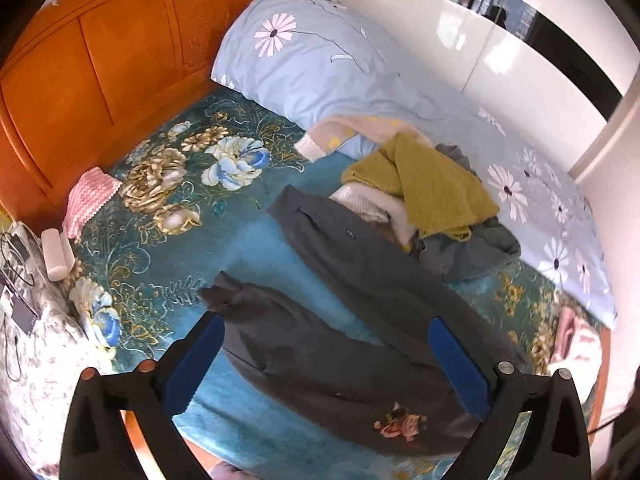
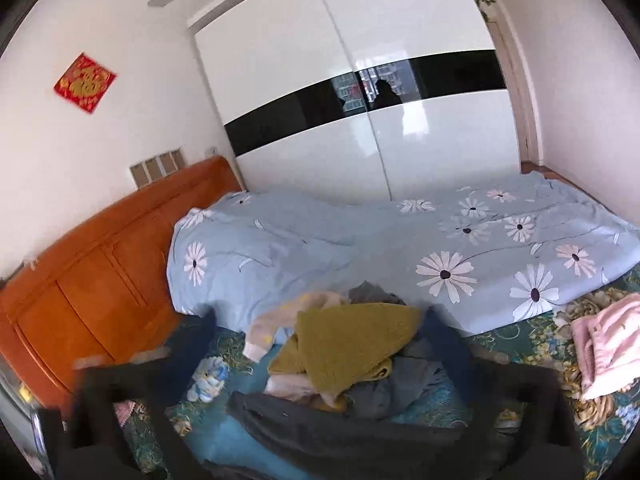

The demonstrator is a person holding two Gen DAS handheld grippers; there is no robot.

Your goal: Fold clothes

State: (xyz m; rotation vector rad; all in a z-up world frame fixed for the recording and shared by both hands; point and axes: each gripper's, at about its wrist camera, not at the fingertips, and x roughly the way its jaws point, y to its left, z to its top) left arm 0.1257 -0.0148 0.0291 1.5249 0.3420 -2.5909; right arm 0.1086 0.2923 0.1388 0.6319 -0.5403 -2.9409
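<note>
The grey trousers (image 1: pixel 360 300) lie spread on the teal floral bedspread (image 1: pixel 160 208), their legs splayed apart in a V, with the waist end touching the heap of unfolded clothes (image 1: pixel 424 200). That heap, topped by a mustard knit (image 2: pixel 348 340), sits against the near edge of the blue daisy quilt (image 2: pixel 480 248).

The left claw (image 1: pixel 324 360) hovers over the trousers with its blue pads wide apart and nothing between them. The right claw (image 2: pixel 316 364) is motion-blurred; its fingers look spread and empty, though I judge that loosely.

The trousers appear to be the garment in hand, laid out but not yet doubled. A likely next move calls for pinching one leg's edge and carrying it across onto the other.

Only the left view shows the whole trouser legs and a small patch (image 1: pixel 400 426) on the cloth. Only the right view shows the pink garment (image 2: pixel 604 348) beyond the heap, below the quilt.
</note>
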